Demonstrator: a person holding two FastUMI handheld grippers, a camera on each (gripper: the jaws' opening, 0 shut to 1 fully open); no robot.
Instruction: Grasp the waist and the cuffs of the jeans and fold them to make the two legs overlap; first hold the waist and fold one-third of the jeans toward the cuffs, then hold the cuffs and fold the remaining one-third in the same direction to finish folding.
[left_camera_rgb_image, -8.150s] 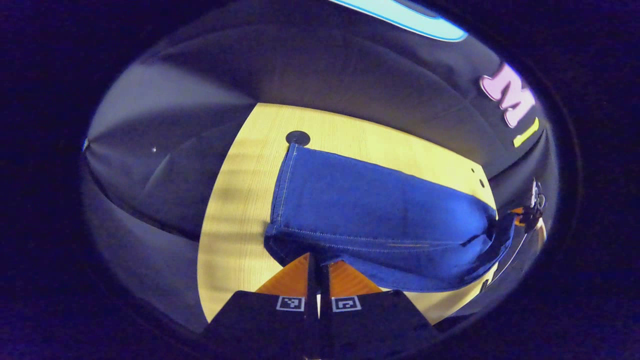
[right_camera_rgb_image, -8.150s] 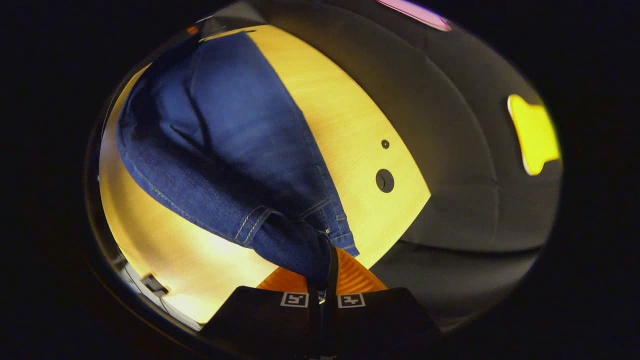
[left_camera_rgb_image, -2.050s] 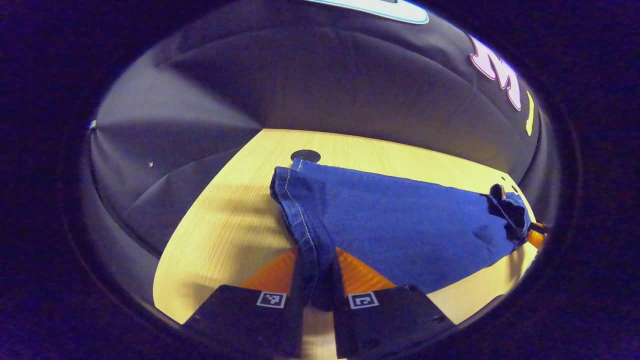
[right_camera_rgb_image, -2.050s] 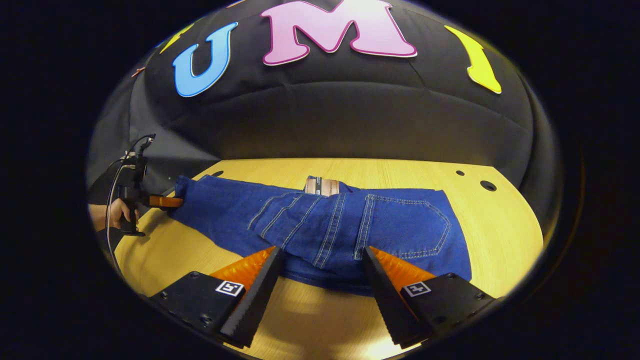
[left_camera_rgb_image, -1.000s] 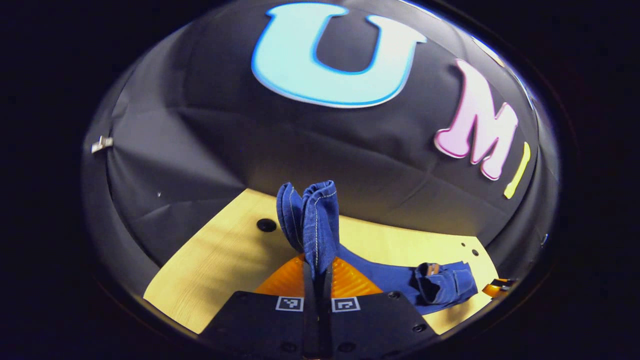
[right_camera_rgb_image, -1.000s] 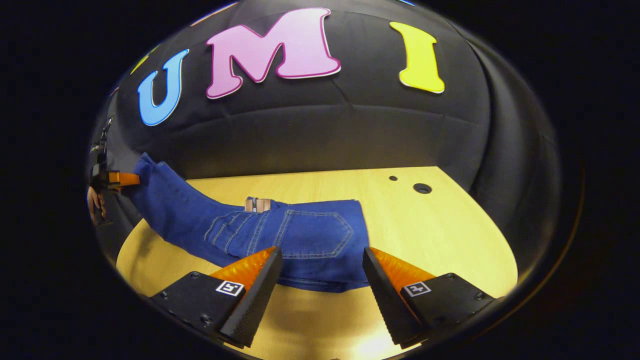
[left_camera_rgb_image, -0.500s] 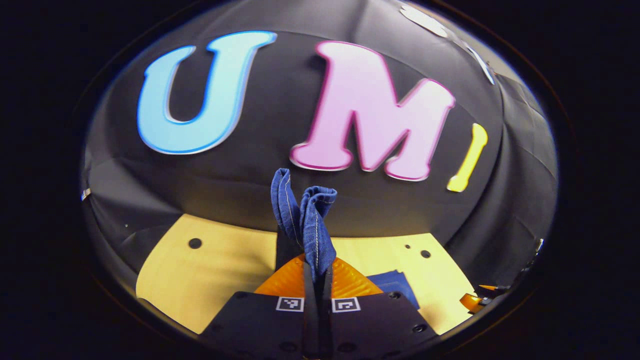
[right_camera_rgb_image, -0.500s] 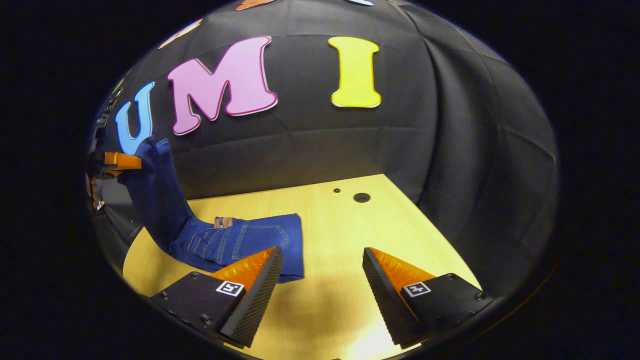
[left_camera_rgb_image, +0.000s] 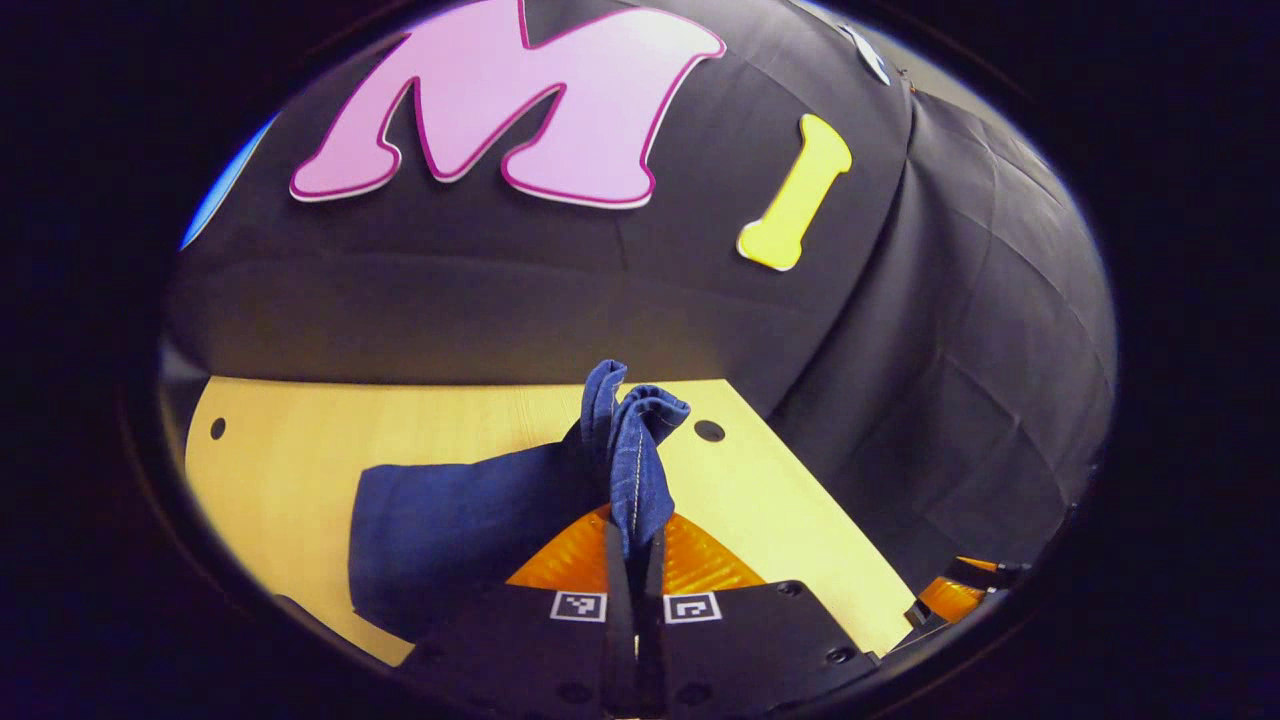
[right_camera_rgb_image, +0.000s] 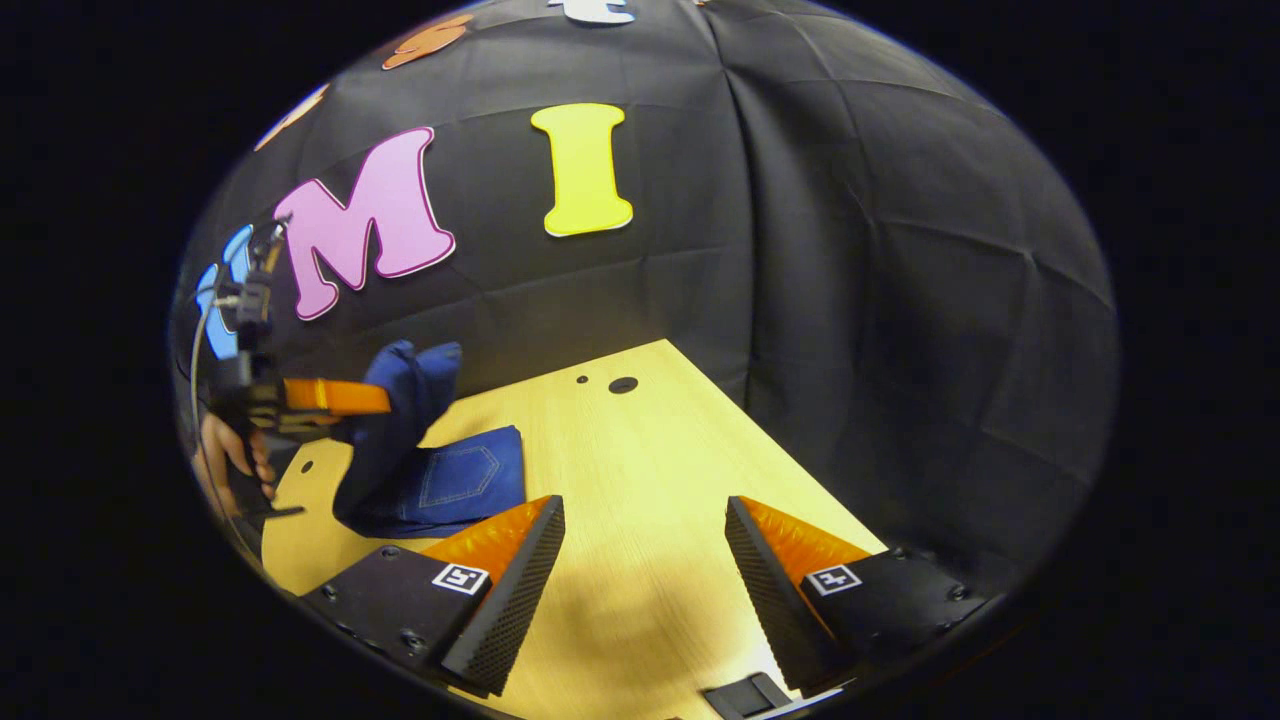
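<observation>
Bunching upright in the left tool (left_camera_rgb_image: 633, 560), blue jeans (left_camera_rgb_image: 450, 520) — cuffs (left_camera_rgb_image: 630, 410) pinched.

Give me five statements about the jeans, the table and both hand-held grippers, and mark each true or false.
1. The left hand-held gripper is shut on the jeans' cuffs. True.
2. The right hand-held gripper grips the waist. False: it is open, over bare table.
3. The cuffs lie flat on the table. False: they are held up above it.
4. A back pocket shows on the folded jeans. True.
5. The table has no holes. False: a round hole shows.
</observation>
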